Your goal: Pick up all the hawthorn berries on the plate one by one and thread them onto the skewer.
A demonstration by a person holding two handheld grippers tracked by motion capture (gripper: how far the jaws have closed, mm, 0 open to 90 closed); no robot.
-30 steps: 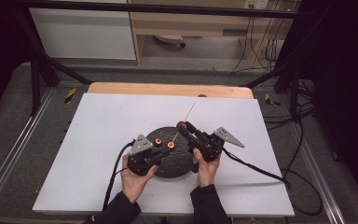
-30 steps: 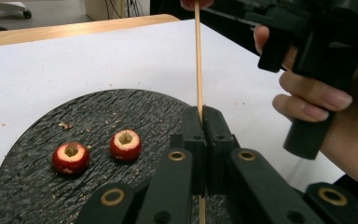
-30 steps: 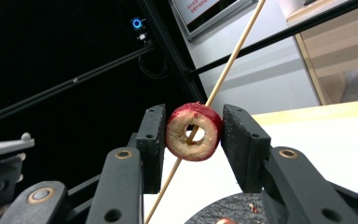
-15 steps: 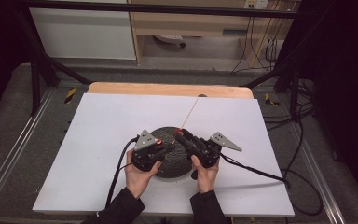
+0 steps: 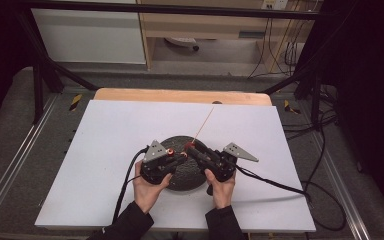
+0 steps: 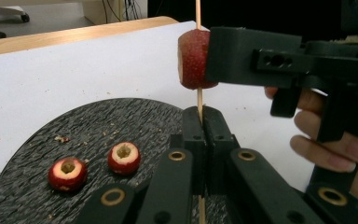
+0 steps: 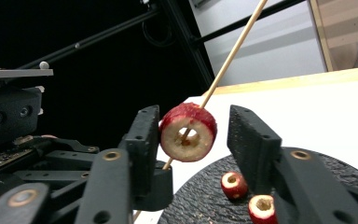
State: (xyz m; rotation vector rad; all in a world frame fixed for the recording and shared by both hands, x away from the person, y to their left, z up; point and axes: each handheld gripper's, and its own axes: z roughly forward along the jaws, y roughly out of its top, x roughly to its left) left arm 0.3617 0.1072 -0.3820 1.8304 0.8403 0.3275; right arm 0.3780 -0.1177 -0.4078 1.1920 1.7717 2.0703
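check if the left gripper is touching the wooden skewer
Touching: the left gripper view shows the left gripper shut on the skewer, jaws pressed against it.

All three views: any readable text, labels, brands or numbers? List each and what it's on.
None readable.
Left tongs, right tongs, skewer, cored red fruit and dark round plate: no print that shows.
Yellow-and-black markers on the floor rails: striped marks, no words that can be made out.
Pale plate on the wall at the top edge: too small to read.
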